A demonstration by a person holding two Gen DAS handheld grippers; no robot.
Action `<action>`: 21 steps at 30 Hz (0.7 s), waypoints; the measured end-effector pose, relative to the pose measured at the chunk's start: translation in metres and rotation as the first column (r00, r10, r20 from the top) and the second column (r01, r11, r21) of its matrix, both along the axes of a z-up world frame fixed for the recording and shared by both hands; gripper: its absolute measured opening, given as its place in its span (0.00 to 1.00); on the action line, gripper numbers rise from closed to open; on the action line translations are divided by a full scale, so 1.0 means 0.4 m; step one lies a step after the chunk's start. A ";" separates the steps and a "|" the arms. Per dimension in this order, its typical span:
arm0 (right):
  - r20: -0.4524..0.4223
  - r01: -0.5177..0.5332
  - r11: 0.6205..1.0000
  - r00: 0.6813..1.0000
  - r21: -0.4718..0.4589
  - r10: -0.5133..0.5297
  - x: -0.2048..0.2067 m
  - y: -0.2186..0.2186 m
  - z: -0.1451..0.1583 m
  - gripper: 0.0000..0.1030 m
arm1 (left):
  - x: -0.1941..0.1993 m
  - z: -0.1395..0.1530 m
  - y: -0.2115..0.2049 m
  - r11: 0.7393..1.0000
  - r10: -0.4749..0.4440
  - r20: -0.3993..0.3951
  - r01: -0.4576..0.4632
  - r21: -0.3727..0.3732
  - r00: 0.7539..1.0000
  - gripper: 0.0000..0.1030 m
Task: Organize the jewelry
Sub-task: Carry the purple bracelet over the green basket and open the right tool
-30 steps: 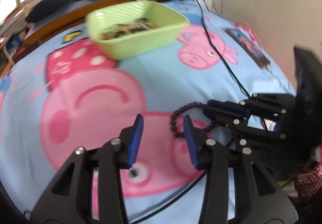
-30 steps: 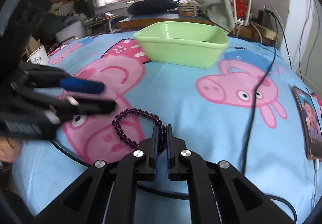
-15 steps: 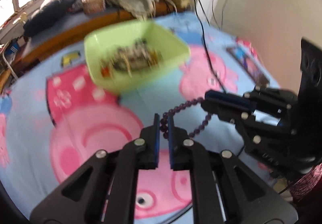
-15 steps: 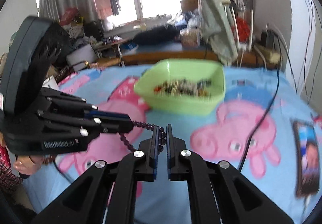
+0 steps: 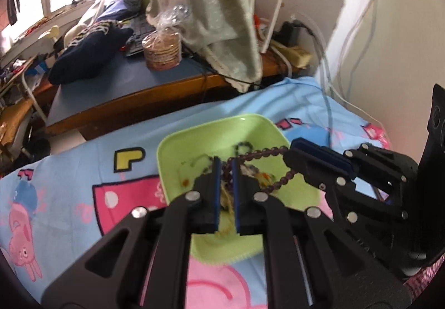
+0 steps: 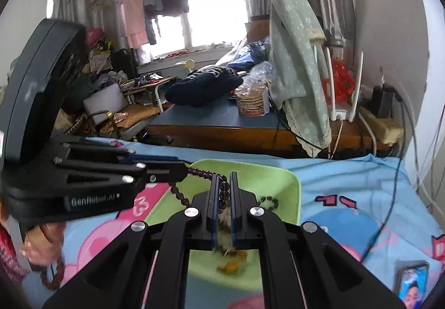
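The purple bead bracelet [image 5: 267, 152] hangs stretched between both pairs of fingers, left gripper [image 5: 225, 170] and right gripper [image 6: 224, 181] each clamped on it, directly above the green tray [image 5: 167, 159] at frame centre.

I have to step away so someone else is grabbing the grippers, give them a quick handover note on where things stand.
Left gripper: shut on the purple bead bracelet.
Right gripper: shut on the same bracelet, which is stretched between the two.
Both hold it above the green tray on the cartoon bedsheet; other jewelry already lies in the tray.
Left to do: lower it and open both to drop the bracelet in.
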State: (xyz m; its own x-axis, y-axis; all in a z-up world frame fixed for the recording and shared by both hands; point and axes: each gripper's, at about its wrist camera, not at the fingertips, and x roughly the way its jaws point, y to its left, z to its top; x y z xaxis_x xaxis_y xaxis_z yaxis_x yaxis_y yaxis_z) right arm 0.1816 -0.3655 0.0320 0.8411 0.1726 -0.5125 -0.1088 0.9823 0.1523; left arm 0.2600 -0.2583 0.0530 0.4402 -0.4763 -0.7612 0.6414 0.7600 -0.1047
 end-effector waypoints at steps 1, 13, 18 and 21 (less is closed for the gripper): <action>0.003 0.017 1.000 1.000 0.017 -0.017 0.027 -0.012 -0.017 0.00 | 0.017 -0.019 -0.014 1.000 0.013 -0.008 -0.013 0.010 1.000 0.12; -0.026 0.093 0.973 0.996 0.213 -0.089 -0.047 -0.029 -0.050 0.00 | -0.050 -0.055 0.104 0.988 0.150 0.021 -0.151 0.024 0.988 0.29; -0.014 0.090 0.972 0.996 0.218 -0.089 -0.162 0.035 -0.068 0.00 | -0.168 -0.066 0.155 0.981 0.172 0.111 -0.180 0.067 0.979 0.29; -0.004 0.080 0.969 0.997 0.233 -0.081 -0.235 0.076 -0.090 0.00 | -0.226 -0.077 0.196 0.977 0.189 0.137 -0.201 0.076 0.972 0.29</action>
State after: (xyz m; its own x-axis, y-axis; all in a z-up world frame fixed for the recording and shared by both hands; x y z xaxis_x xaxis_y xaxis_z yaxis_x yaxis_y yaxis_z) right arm 0.0878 -0.3351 -0.0038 0.8596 0.2182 -0.4620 -0.0322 0.9256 0.3771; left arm 0.1697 -0.1797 0.0221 0.6148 -0.3049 -0.7274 0.4834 0.8744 0.0421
